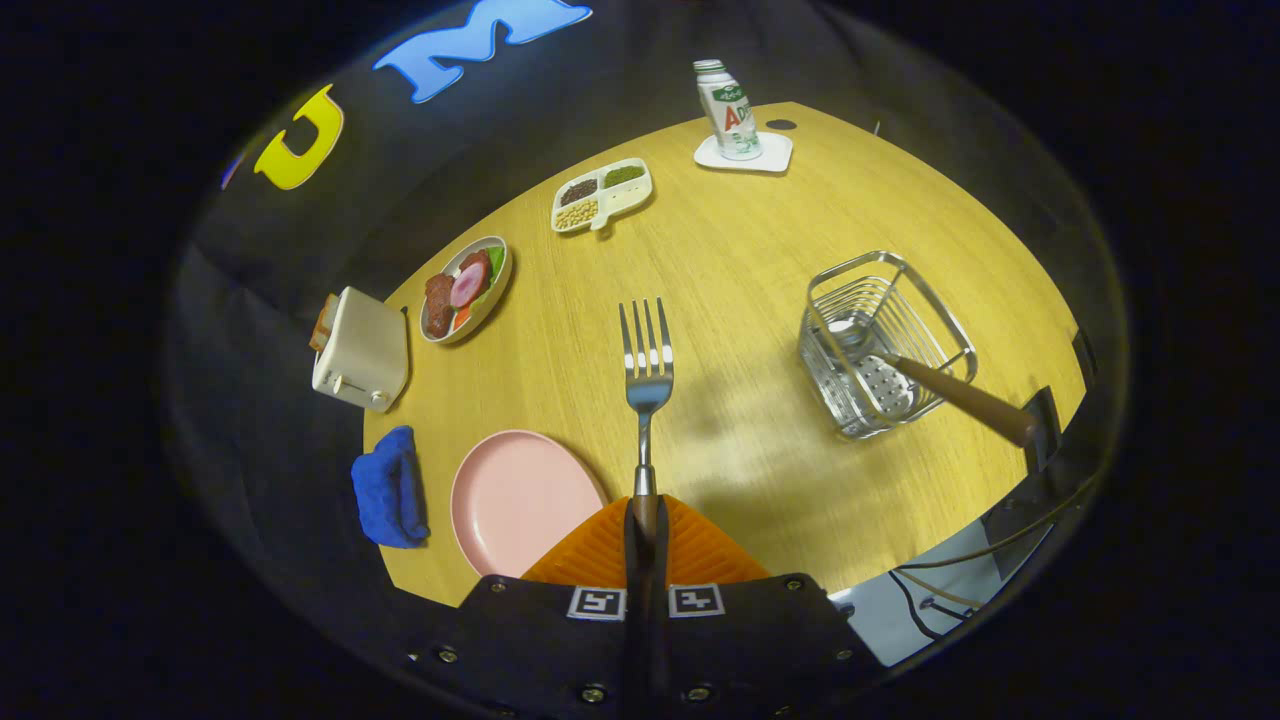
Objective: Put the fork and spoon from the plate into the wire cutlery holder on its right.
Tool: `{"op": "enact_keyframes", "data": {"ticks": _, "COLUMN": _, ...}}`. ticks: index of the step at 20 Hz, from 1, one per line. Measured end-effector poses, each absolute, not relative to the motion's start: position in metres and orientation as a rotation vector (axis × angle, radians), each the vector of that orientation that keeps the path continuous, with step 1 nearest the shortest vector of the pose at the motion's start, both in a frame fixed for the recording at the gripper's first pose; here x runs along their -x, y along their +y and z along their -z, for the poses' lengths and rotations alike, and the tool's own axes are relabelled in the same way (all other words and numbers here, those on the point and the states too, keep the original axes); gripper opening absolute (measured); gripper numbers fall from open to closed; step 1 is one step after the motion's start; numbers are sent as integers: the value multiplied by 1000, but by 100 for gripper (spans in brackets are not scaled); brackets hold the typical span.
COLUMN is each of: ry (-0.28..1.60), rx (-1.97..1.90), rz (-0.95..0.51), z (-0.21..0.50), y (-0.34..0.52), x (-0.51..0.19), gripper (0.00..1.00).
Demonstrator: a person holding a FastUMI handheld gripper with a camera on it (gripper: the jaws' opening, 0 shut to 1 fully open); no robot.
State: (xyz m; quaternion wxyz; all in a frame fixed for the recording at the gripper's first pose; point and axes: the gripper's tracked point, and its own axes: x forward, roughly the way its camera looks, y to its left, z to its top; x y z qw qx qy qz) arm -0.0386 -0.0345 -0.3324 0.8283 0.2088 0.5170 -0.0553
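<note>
My gripper (645, 520) is shut on the handle of a metal fork (647, 375), whose tines point forward, away from the fingers, above the wooden table (740, 270). The pink plate (515, 498) lies bare on the table just left of the fingers. Ahead and to the right stands the wire cutlery holder (880, 340). A spoon with a brown wooden handle (960, 397) leans in it, bowl down, handle sticking out toward the right.
A blue cloth (388, 487) lies left of the plate, and a white toaster (362, 350) beyond it. Farther back are a plate of food (465, 288), a divided dish of grains (601, 194) and a bottle (728, 110) on a white coaster. Cables hang off the table's right front edge.
</note>
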Motion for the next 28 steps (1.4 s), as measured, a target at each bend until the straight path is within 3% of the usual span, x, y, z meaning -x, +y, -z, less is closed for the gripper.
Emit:
{"op": "enact_keyframes", "data": {"ticks": 9, "ry": 1156, "rx": -434, "rz": 195, "z": 321, "y": -103, "x": 62, "gripper": 1}}
{"op": "enact_keyframes", "data": {"ticks": 24, "ry": 1343, "rx": -440, "rz": 204, "z": 328, "y": -136, "x": 77, "gripper": 2}}
{"op": "enact_keyframes", "data": {"ticks": 28, "ry": 1356, "rx": -412, "rz": 203, "z": 326, "y": -141, "x": 72, "gripper": 6}}
